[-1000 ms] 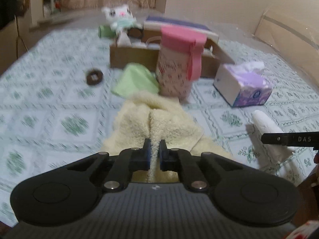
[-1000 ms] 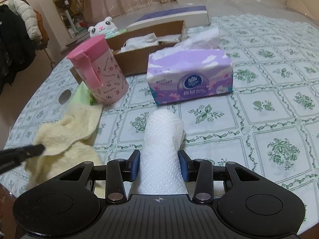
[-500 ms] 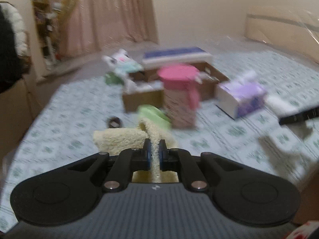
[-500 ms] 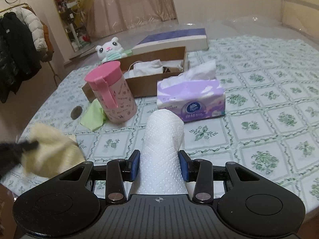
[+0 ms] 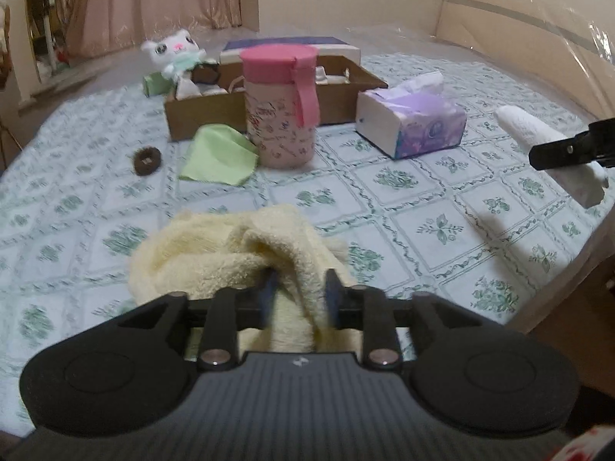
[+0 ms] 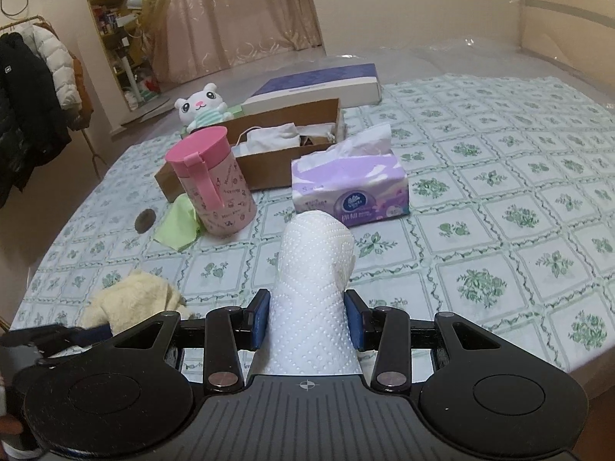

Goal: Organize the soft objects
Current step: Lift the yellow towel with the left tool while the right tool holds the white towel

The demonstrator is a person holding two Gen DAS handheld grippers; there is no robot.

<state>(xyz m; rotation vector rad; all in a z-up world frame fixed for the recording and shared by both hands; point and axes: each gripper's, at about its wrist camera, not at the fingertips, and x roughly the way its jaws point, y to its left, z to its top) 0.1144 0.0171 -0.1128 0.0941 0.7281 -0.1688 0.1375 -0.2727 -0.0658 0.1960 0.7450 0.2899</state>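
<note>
1. Left wrist view: left gripper (image 5: 298, 296) jaws opening, yellow towel (image 5: 238, 253) slack between them, heaped on the near table (image 5: 442, 207); a fold may snag a pad and drag along
2. Cardboard box (image 5: 215, 111) far behind pink cup (image 5: 282, 103) and tissue pack (image 5: 411, 123)
3. Right gripper (image 6: 307, 317) half open, clamped on white paper towel roll (image 6: 315, 269), held above table; soft roll could crush or slip
</note>
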